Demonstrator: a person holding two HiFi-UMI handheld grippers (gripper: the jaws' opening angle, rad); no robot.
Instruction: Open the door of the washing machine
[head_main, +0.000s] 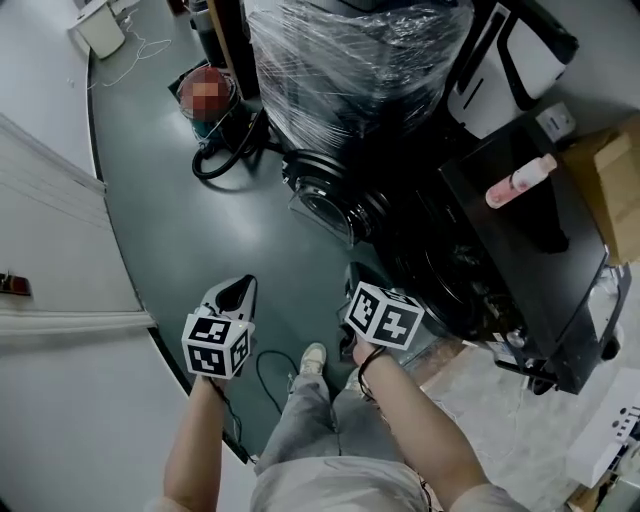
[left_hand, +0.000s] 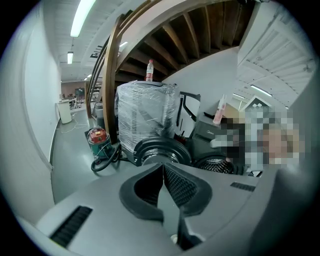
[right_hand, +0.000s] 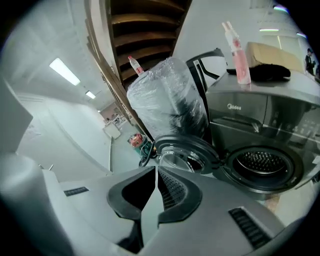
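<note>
The washing machine (right_hand: 260, 120) stood with its round door (right_hand: 186, 150) already swung wide, hanging off the left side of the machine's front as the right gripper view showed it. The drum (right_hand: 263, 164) behind it lay bare. A pink spray bottle (right_hand: 235, 50) stood on top of the washing machine, and a bulky thing wrapped in plastic film (right_hand: 167, 95) stood just beside the machine, on the door's side.

The left tongs (left_hand: 163, 166) were pressed together with nothing between them, held clear of the washing machine and aimed toward its door. The right tongs (right_hand: 156, 171) were likewise pressed together and empty, nearer the machine's front but touching neither the door nor the drum's rim.

By the look of it, the opening itself was done: the door stood well away from the washing machine's mouth and neither pair of tongs had any hold on it. What remained seemed slight. If the door was meant to swing fully back, the next move would call for a gentle push on its rim with closed tips, away from the machine's front. Otherwise both hands needed only to keep clear of the washing machine.
</note>
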